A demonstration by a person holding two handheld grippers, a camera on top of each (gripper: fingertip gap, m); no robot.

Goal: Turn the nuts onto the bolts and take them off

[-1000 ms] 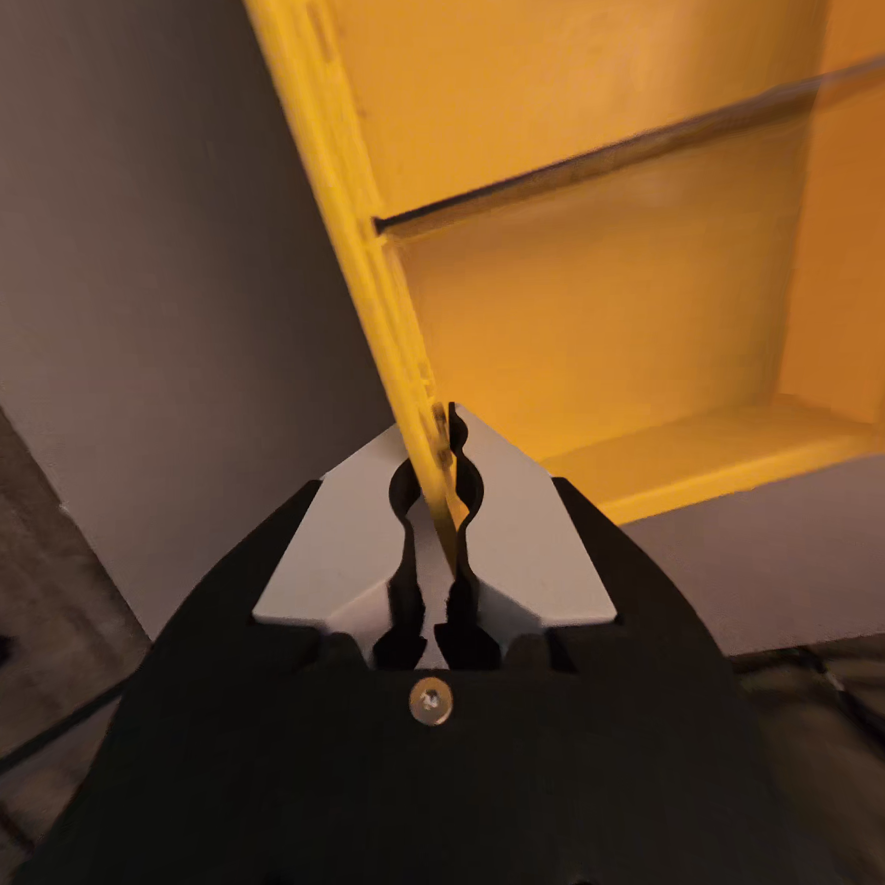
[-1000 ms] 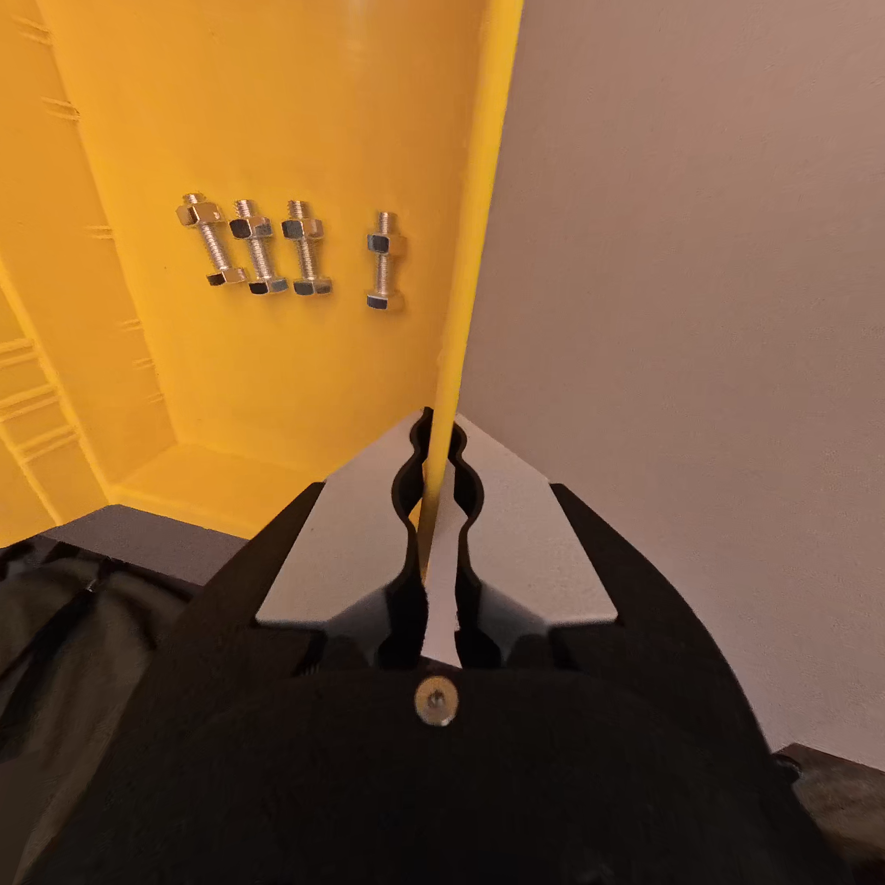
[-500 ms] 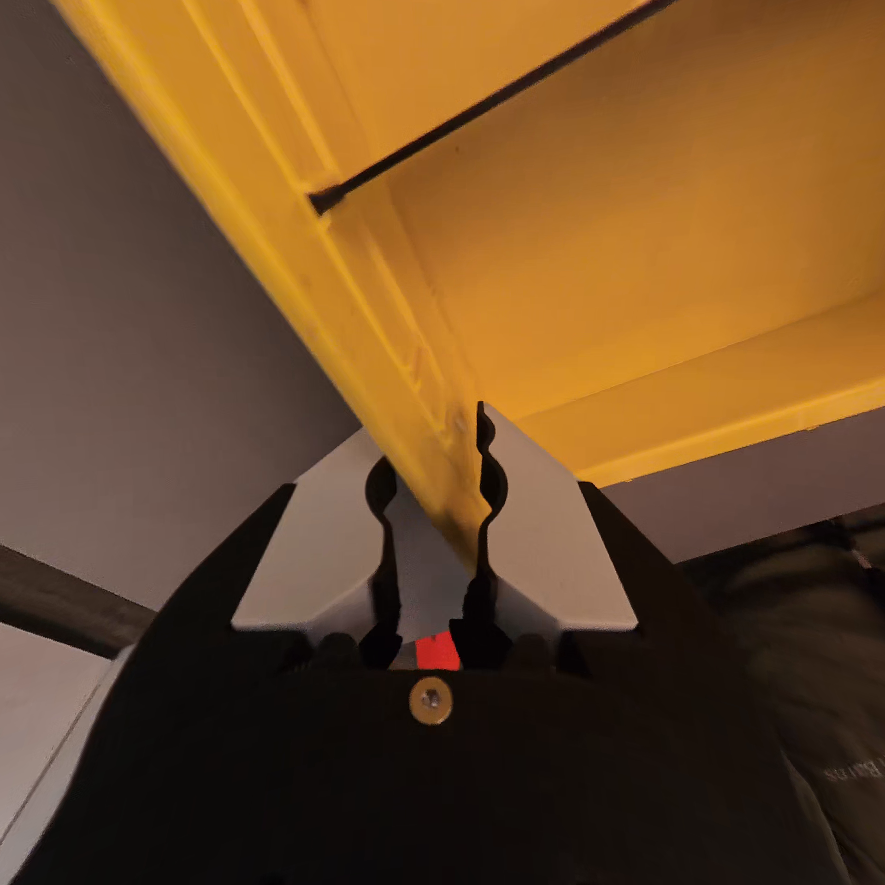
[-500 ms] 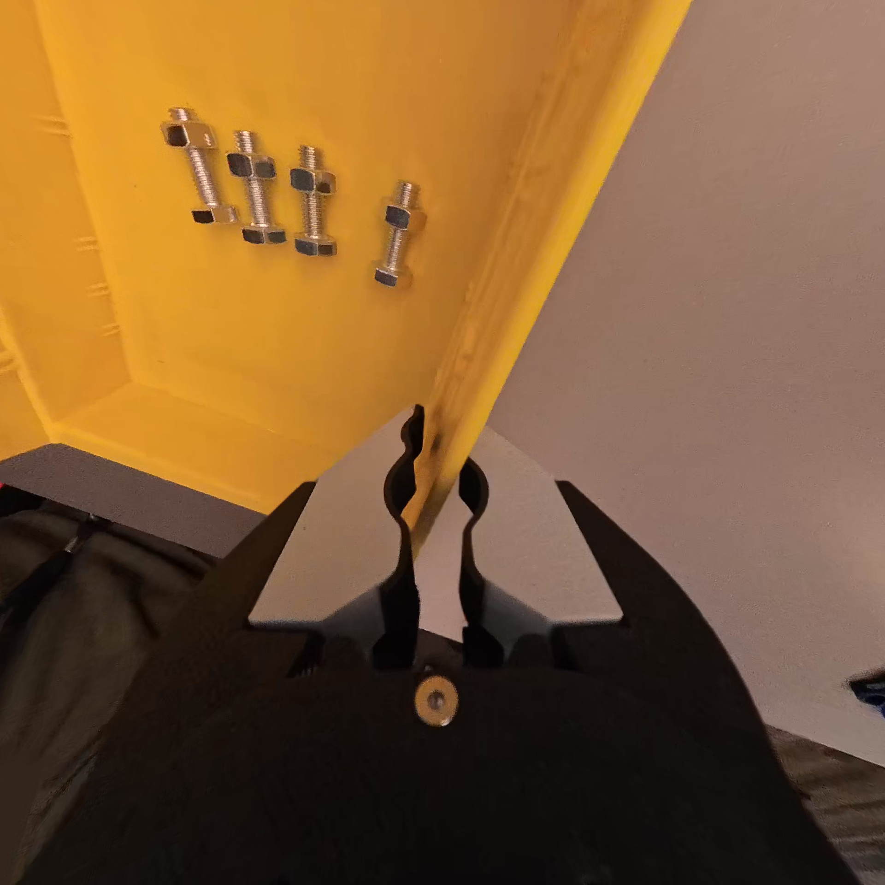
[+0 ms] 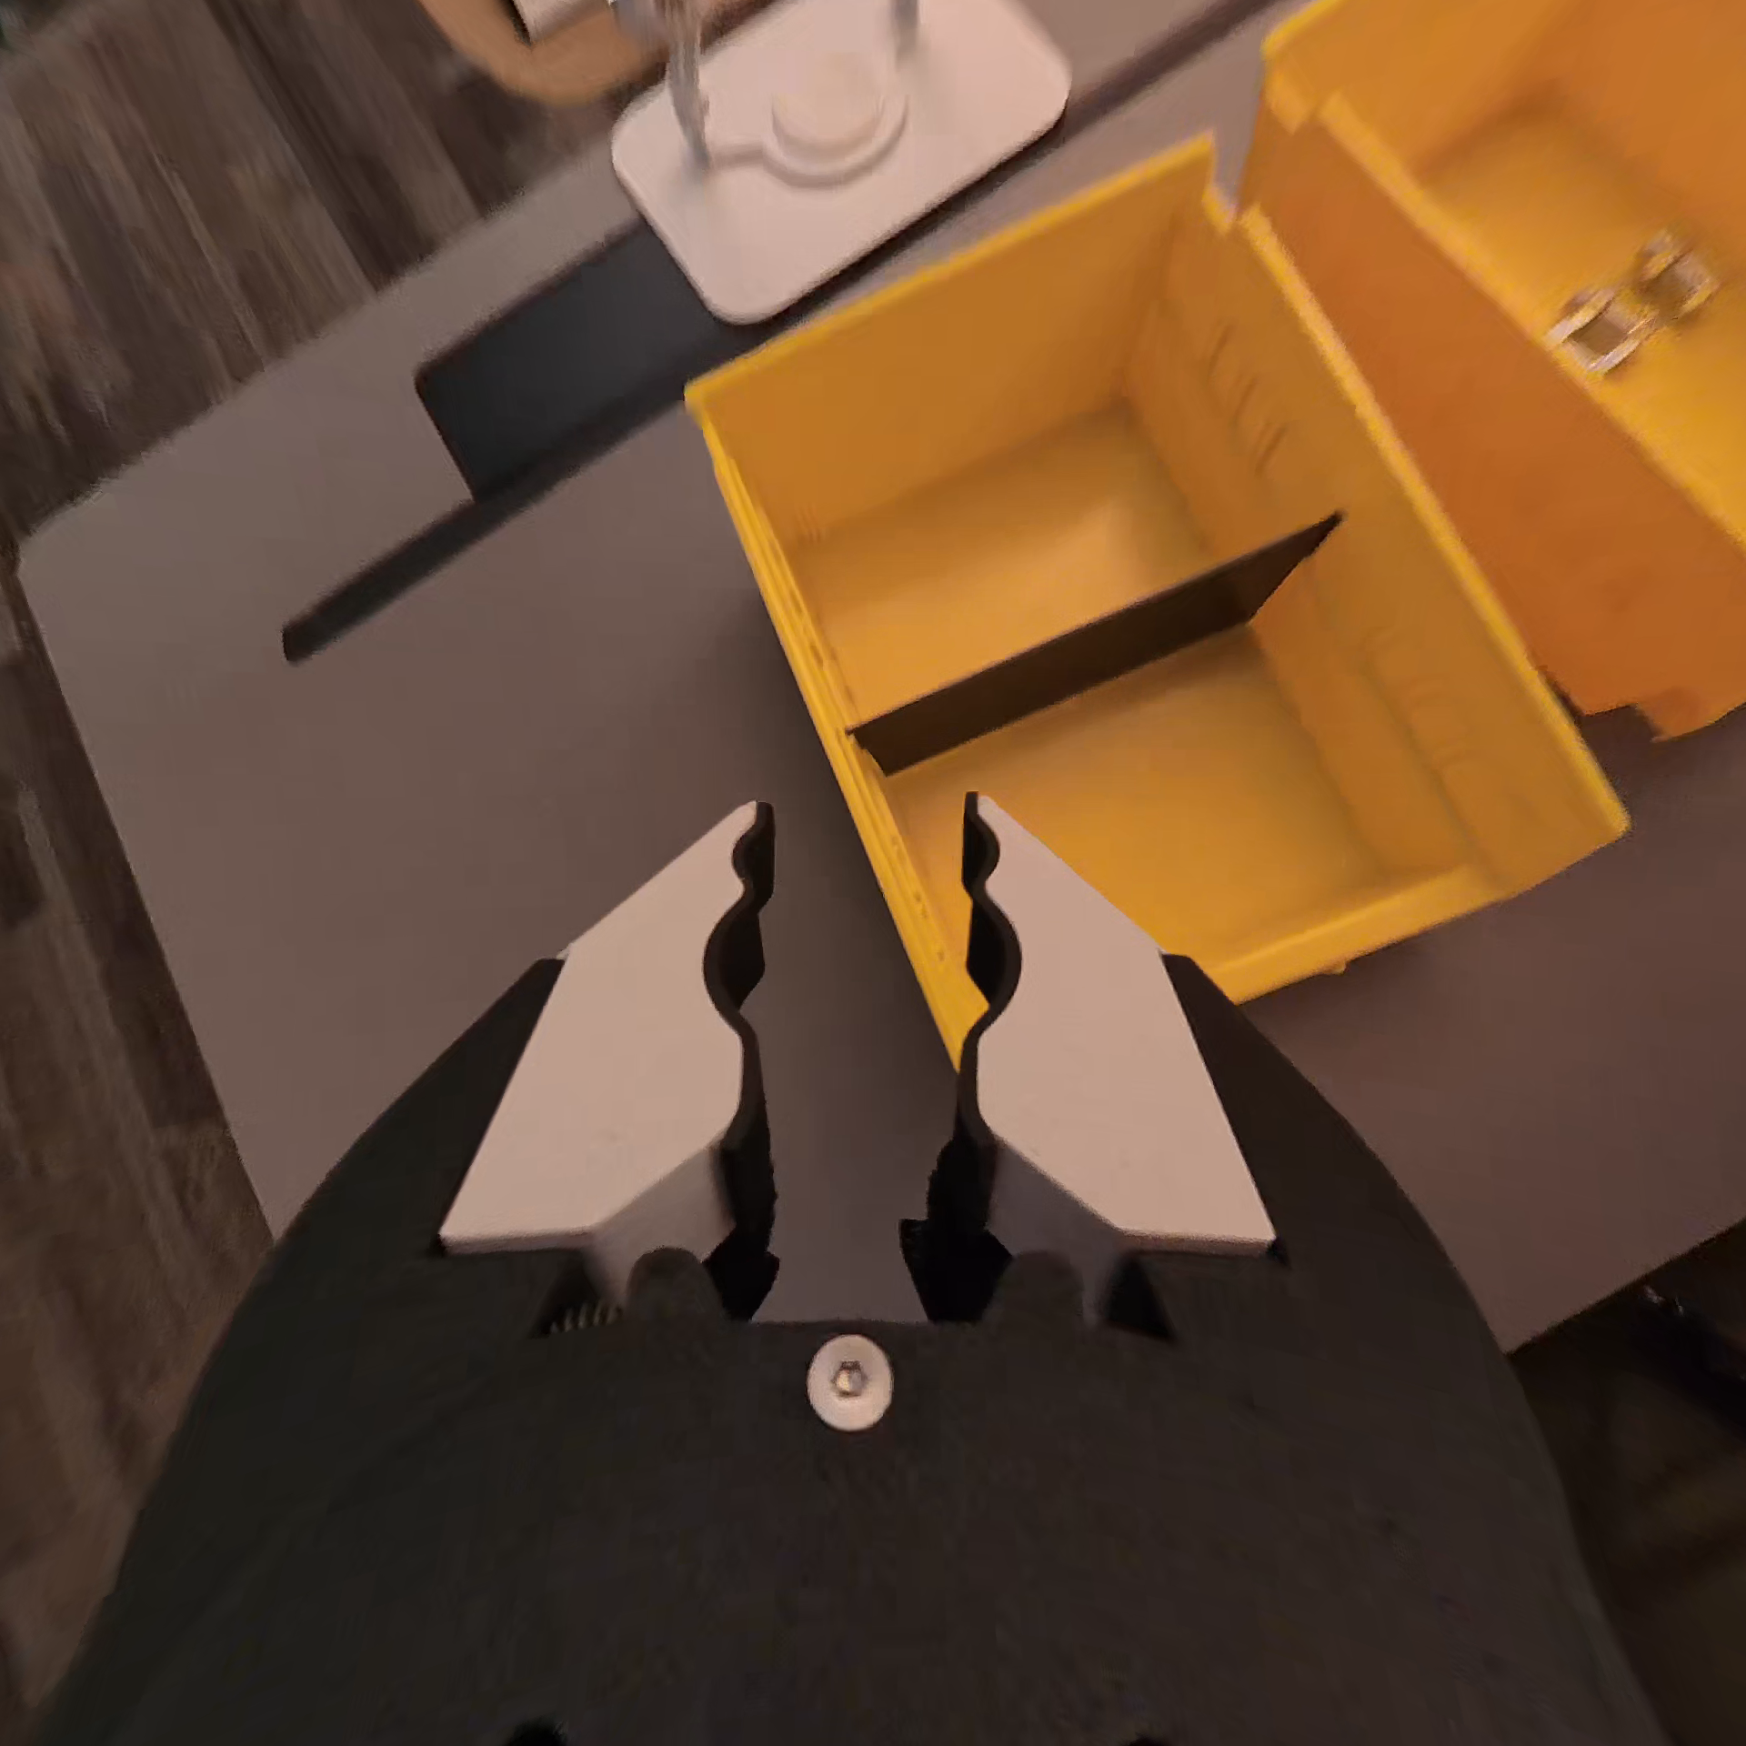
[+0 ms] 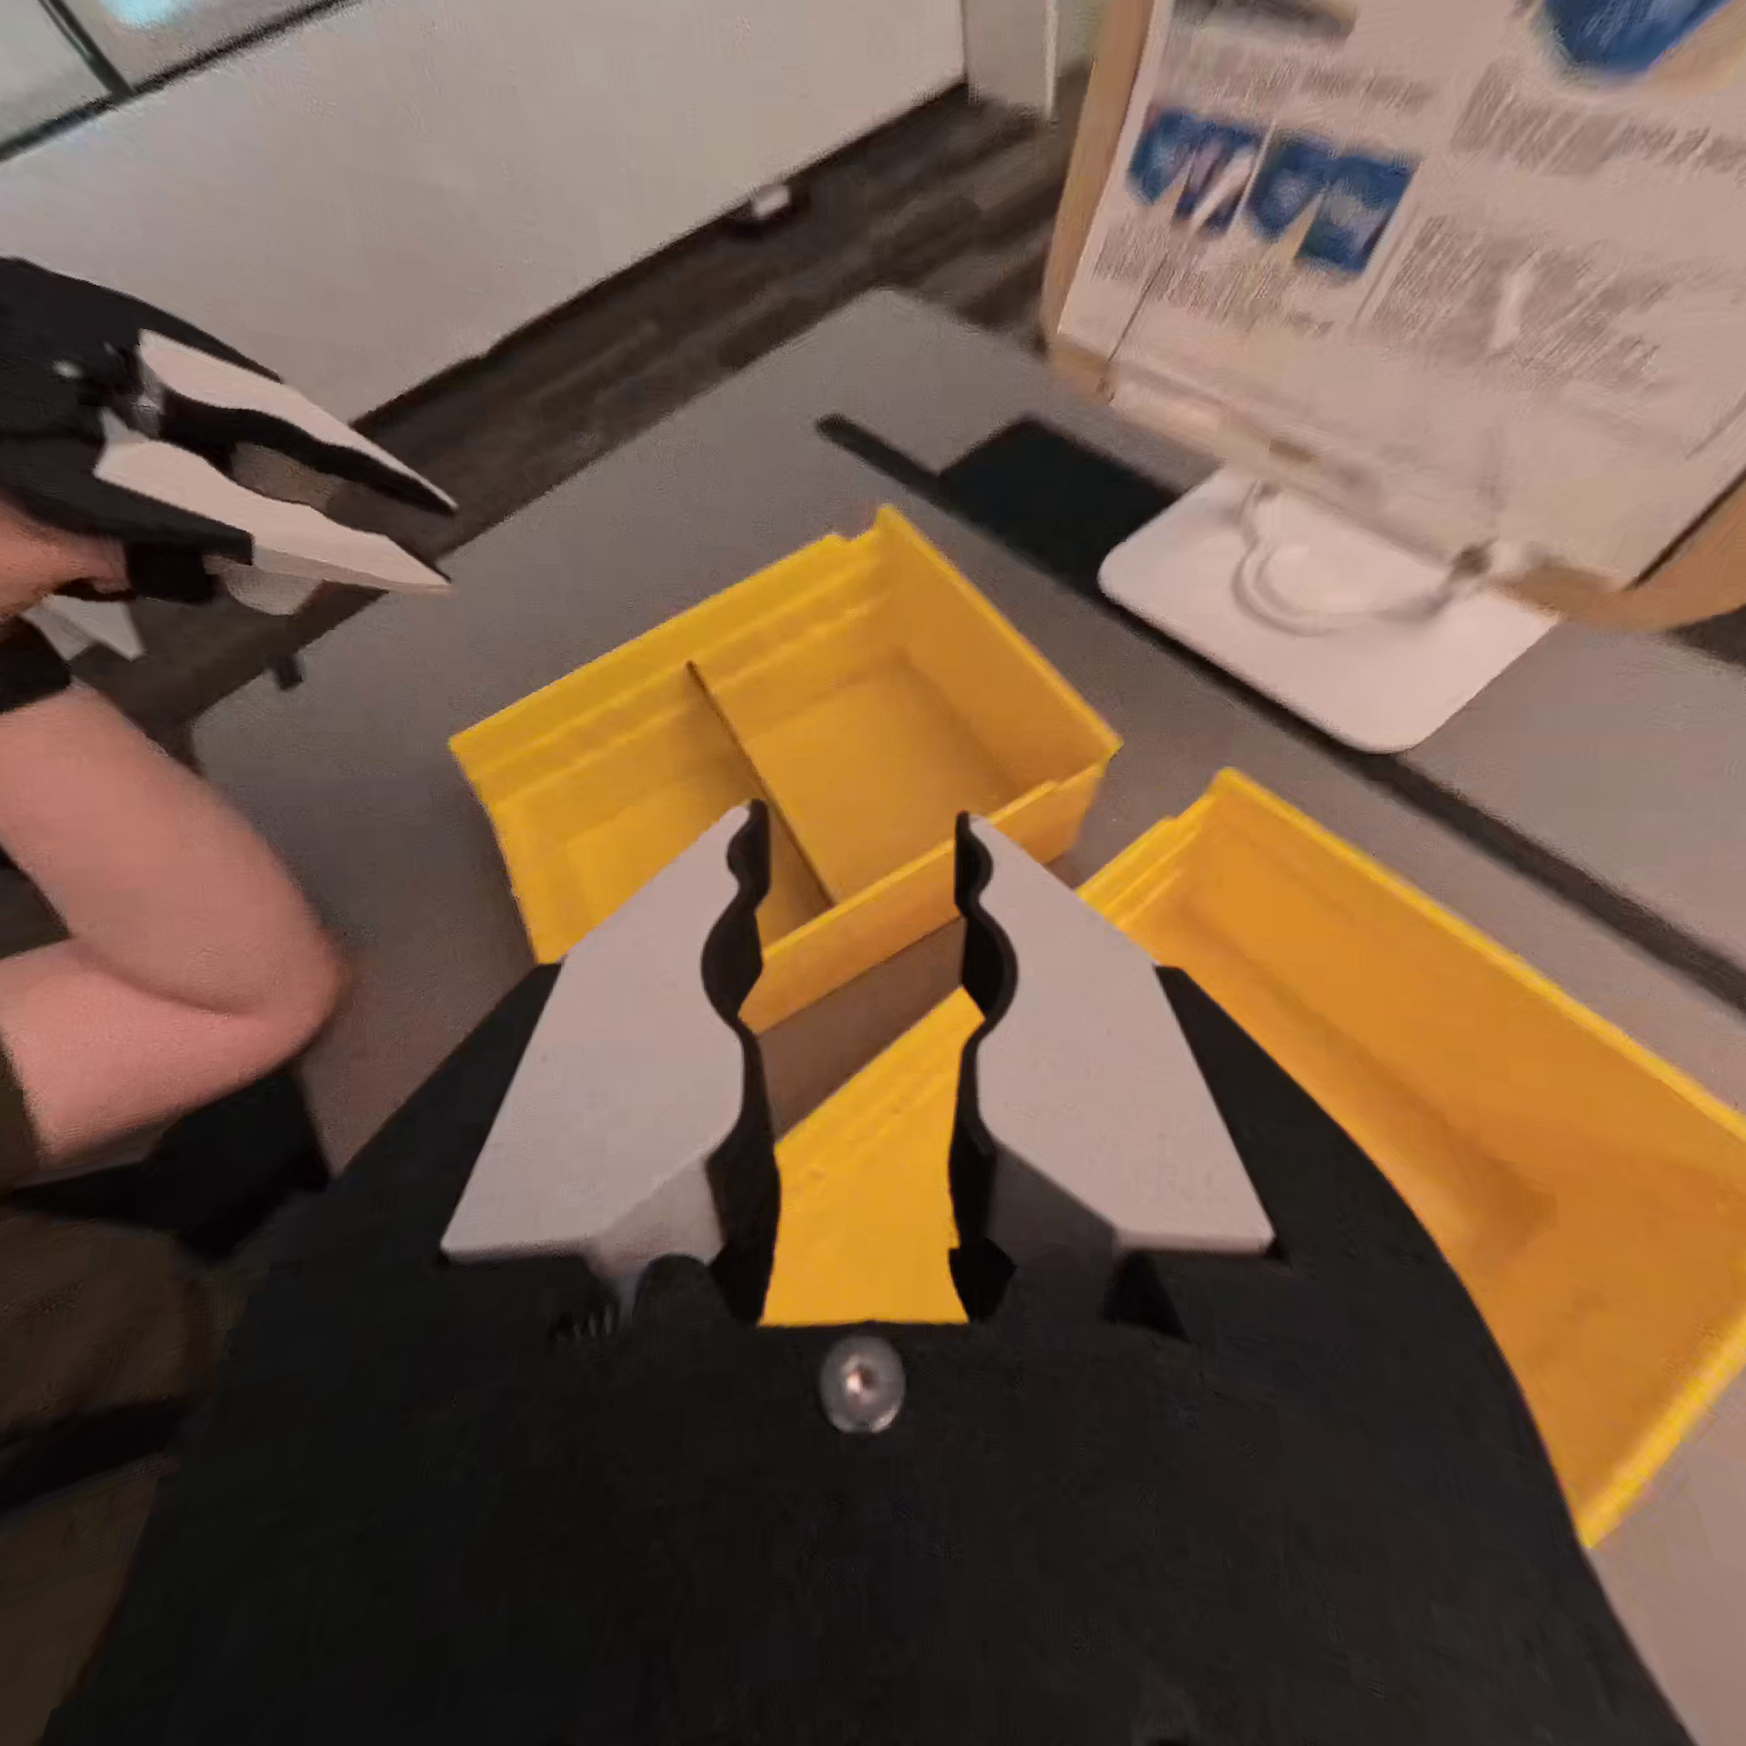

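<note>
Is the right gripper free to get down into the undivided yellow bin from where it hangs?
Probably yes: the right gripper is open and empty, above the undivided bin's near corner, and nothing covers the bin's open top.

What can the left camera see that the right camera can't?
Only the left wrist view shows the blurred nuts and bolts lying in the undivided yellow bin. Only the right wrist view shows a person's arm and a blurred poster board. Both show the divided yellow bin with its dark divider, the white stand base, the grey table and both open grippers: left gripper, right gripper.
</note>
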